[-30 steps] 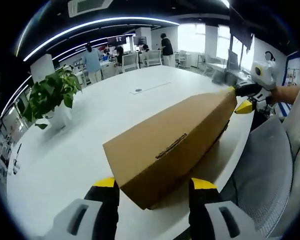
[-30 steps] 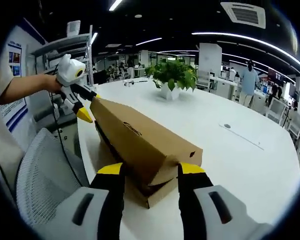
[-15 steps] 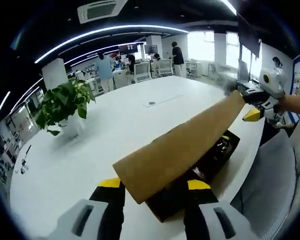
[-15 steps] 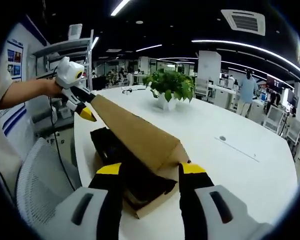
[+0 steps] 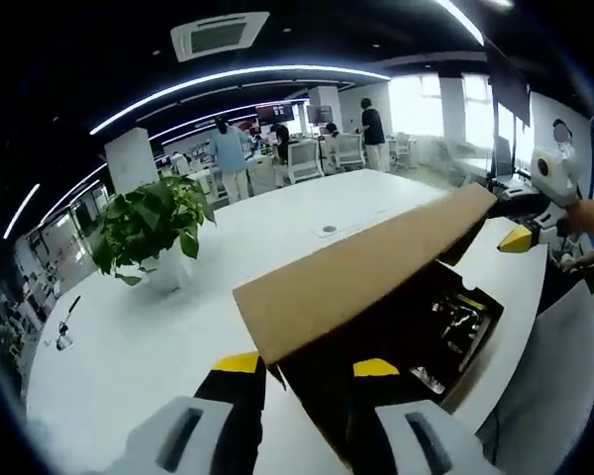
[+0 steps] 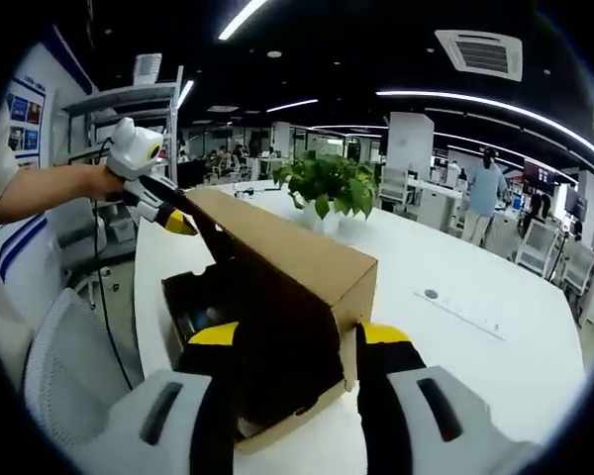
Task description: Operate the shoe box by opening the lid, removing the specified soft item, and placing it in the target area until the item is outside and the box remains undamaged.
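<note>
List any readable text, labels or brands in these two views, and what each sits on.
None can be read.
Posters on the wall, right gripper view: print too small.
Screens at the far end, left gripper view: blurred.
Box lid and shoe box: plain cardboard, no print showing.

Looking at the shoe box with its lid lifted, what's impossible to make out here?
- Box contents: left gripper view, dark jumble, item unidentifiable.
- Box interior: right gripper view, shadowed by the raised lid.
- Left claw grip: lid covers the tips.
- Right claw grip: lid edge hides contact.
</note>
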`<state>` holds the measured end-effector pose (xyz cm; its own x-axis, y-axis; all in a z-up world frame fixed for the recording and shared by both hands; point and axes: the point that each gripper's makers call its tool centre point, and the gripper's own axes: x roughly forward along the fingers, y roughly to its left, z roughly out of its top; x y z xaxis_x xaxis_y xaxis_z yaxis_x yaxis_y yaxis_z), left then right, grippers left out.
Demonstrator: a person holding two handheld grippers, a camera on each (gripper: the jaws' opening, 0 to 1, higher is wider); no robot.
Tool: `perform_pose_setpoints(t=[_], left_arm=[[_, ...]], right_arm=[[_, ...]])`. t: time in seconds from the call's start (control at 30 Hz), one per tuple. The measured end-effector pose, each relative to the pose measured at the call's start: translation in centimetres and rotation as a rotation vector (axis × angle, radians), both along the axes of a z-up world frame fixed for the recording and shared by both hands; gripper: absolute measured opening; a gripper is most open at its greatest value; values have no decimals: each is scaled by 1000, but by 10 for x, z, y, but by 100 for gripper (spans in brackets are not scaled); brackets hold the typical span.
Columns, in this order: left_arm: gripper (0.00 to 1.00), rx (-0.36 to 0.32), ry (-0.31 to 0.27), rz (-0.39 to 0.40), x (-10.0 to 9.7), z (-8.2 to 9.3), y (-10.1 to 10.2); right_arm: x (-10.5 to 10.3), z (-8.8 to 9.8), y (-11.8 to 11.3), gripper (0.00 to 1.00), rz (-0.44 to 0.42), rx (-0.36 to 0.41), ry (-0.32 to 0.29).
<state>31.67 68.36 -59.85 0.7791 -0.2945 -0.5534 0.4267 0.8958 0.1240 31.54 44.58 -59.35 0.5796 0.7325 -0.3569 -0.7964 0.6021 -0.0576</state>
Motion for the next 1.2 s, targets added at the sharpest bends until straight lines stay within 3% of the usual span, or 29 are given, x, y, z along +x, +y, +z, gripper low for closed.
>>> perform_pose_setpoints(t=[0.33,0.7,0.8,0.83,1.07,1.2], left_arm=[[24,9,-8,46,27,1,8],[11,14,-40,101,52,4,23],[3,39,-51,127,58,4,31],[3,14,-47,123,60,4,29],[3,30,-49,122,64,4,31],[2,9,-48,128,65,4,30]], right_arm=[[21,6,1,42,-25,23,-12],[42,8,0,39,-47,18,-17],[46,8,0,38,-54,14,-22],[48,8,0,38,-56,14,-22],[58,7,-4,32,-84,-4,-55],[62,0,-11,30,-119,-1,-38]])
